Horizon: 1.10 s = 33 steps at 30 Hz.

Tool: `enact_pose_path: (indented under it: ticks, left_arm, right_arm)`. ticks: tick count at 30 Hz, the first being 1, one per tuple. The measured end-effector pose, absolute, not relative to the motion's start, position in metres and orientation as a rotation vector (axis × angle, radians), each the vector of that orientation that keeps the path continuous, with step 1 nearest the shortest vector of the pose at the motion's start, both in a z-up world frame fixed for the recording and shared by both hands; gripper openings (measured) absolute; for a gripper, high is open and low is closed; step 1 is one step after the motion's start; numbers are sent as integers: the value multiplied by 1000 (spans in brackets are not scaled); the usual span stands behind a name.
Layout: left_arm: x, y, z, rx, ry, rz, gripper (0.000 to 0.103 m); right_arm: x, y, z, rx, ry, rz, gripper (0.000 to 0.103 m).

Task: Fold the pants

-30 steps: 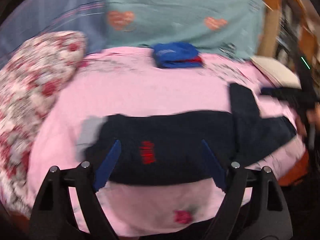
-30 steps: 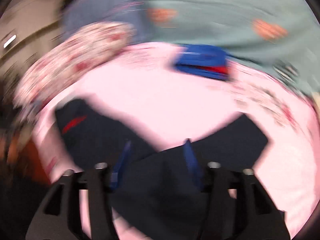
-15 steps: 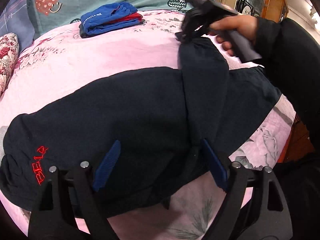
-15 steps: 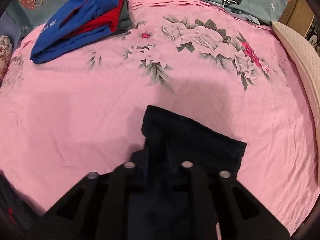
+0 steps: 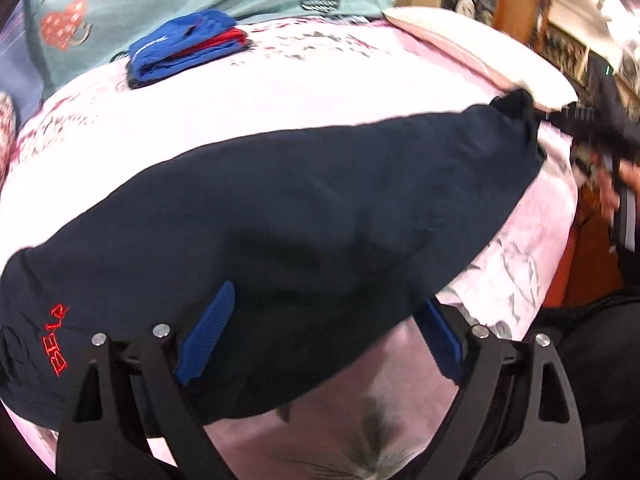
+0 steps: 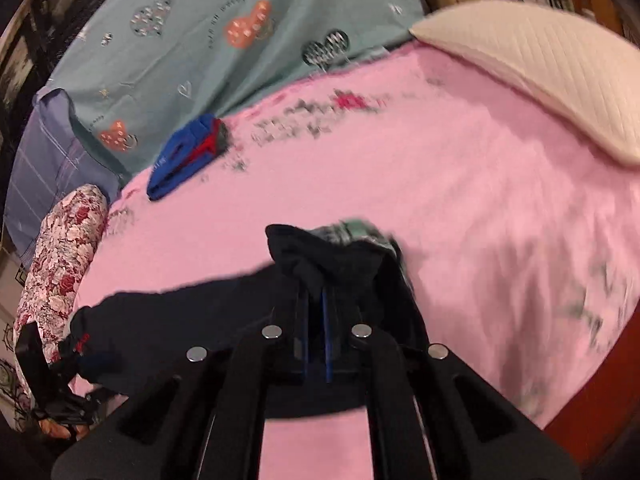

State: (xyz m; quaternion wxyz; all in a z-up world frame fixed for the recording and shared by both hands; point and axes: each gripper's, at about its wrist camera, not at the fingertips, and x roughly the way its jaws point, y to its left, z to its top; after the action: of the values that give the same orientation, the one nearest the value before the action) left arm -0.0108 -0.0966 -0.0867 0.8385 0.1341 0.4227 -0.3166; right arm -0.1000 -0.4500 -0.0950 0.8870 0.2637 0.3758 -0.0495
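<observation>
Dark navy pants point(image 5: 304, 208) with red lettering near the waist lie stretched across the pink bed sheet point(image 5: 320, 92). My left gripper point(image 5: 320, 336) is open, its blue pads point(image 5: 208, 328) over the near edge of the pants. My right gripper point(image 6: 316, 304) is shut on the pants' leg end point(image 6: 320, 252), held bunched just above the sheet. In the left wrist view the right gripper point(image 5: 576, 120) pulls that end at the far right. The left gripper point(image 6: 48, 380) shows at the lower left of the right wrist view.
A folded blue and red garment point(image 5: 184, 44) lies at the back of the bed. A white pillow point(image 6: 540, 64) is on the right, a floral pillow point(image 6: 60, 248) on the left. A teal heart-print cover point(image 6: 200, 40) lies behind. The bed's edge drops off at right.
The right gripper has pulled the leg end out to the right, unfolding the leg that lay across the pants. The pants now lie stretched. The left gripper stays open near the waist.
</observation>
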Motion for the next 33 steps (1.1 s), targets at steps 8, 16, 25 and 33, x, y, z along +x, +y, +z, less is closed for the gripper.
enact_pose_path:
  ticks: [8, 16, 25, 33]
  left_arm:
    - [-20, -108, -65, 303, 833, -672, 90]
    - [-38, -94, -24, 267, 732, -673, 95]
    - [-13, -102, -89, 338, 933, -630, 101]
    - [-31, -94, -32, 214, 786, -716, 101]
  right_arm:
    - [-122, -440, -66, 405, 767, -227, 27]
    - [-121, -459, -36, 345, 686, -329, 57]
    - [-92, -452, -97, 249, 945, -340, 34]
    - [-121, -481, -77, 473, 851, -306, 57]
